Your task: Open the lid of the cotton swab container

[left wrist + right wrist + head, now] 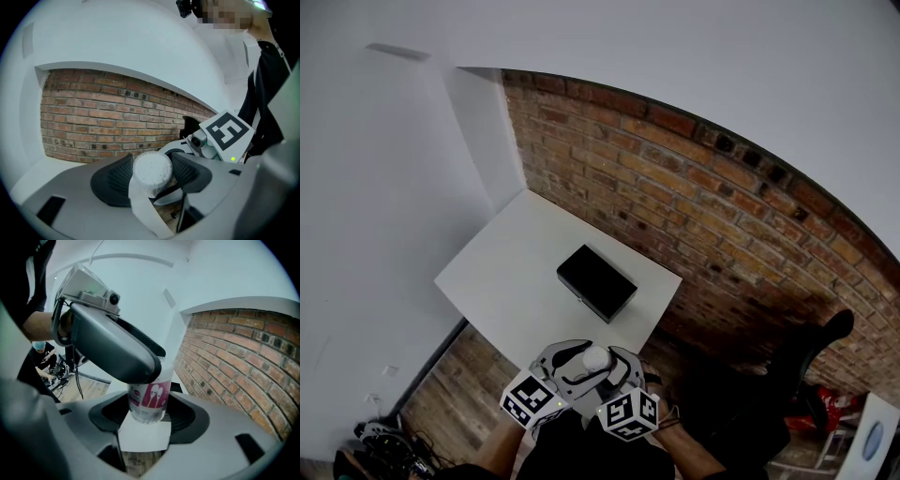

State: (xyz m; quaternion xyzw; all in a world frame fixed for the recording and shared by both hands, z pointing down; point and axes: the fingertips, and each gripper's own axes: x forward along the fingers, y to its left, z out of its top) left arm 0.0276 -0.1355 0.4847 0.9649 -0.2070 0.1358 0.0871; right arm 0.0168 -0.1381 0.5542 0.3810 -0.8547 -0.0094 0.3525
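The cotton swab container is a small clear tub with a pink and white label. It is held in the air between both grippers, in front of the table's near edge. My right gripper is shut on its lower body. My left gripper is shut on its top end, where the round white face of swab tips shows. In the right gripper view the left gripper's jaw hides the container's top, so the lid's seating cannot be told. The two grippers, left and right, stand side by side.
A white table stands against a brick wall with a black box on it. Wooden floor lies below. Cables lie at the lower left, and red and white items at the lower right.
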